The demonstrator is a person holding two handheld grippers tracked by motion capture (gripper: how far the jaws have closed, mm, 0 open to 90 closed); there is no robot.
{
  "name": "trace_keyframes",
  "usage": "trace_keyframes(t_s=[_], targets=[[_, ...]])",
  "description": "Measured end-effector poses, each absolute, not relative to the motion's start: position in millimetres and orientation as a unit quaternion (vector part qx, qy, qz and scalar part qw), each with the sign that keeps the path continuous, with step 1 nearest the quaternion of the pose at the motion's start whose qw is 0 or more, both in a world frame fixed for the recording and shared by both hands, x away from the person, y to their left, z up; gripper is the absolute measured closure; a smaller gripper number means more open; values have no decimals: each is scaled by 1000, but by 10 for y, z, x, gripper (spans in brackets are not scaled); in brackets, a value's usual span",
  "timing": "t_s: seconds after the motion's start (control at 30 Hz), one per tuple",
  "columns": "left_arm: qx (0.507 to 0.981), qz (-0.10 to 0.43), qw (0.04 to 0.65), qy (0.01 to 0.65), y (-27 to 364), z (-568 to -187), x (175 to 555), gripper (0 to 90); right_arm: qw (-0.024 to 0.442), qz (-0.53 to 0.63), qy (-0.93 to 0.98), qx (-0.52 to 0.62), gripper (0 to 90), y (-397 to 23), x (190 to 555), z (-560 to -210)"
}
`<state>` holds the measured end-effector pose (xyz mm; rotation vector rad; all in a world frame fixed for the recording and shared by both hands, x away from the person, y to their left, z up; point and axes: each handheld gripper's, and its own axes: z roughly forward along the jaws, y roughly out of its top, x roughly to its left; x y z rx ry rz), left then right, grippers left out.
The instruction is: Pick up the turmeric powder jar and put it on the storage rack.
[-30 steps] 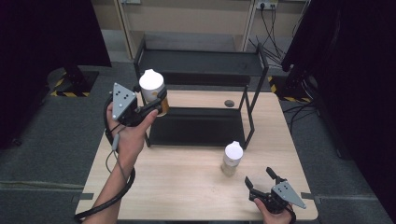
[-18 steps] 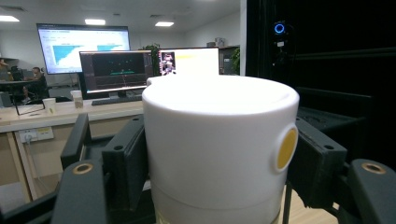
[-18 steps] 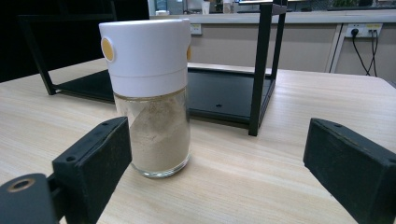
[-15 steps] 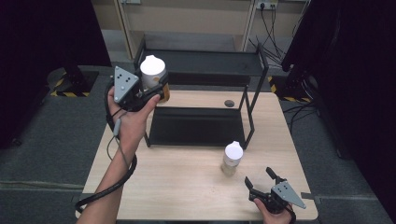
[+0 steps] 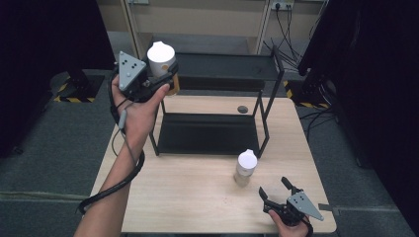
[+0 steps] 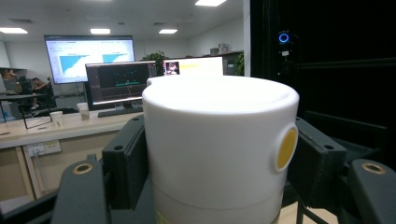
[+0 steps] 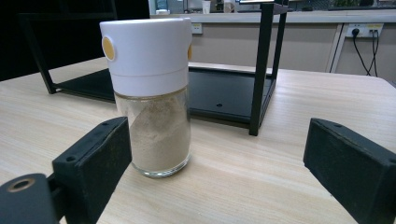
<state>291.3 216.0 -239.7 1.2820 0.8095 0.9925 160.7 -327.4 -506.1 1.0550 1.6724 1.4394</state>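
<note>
1. The left hand-held gripper [image 5: 160, 79] has risen further over the last second and moved toward the far left corner of the black 2-tier rack [image 5: 269, 74]. It now sits level with the rack's upper shelf.
2. Its jaws are clamped on the white cap of a jar [image 5: 161, 58]; the left gripper view shows the pads pressed against both sides of the cap [image 6: 219, 144].
3. This lift suggests the jar is headed for the upper shelf, with placement not yet done.
4. The right hand-held gripper [image 5: 277, 193] has not moved. It rests low at the near right of the bench [image 5: 197, 197], jaws spread and holding nothing.
5. A 2nd jar [image 7: 149, 93] of pale powder stands upright on the bench just ahead of those spread jaws, untouched, likely next.
</note>
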Motion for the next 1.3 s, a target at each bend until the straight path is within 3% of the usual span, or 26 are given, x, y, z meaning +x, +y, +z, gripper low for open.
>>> trace_keyframes(t_s=[0.9,1.3], targets=[[557,448,599,361,2021,-2047,3345,304,341,553,644,403,82,-3277,1609,-5061],[557,447,591,374,2071,-2058,3549,305,341,553,645,403,81,-3274,1609,-5059]])
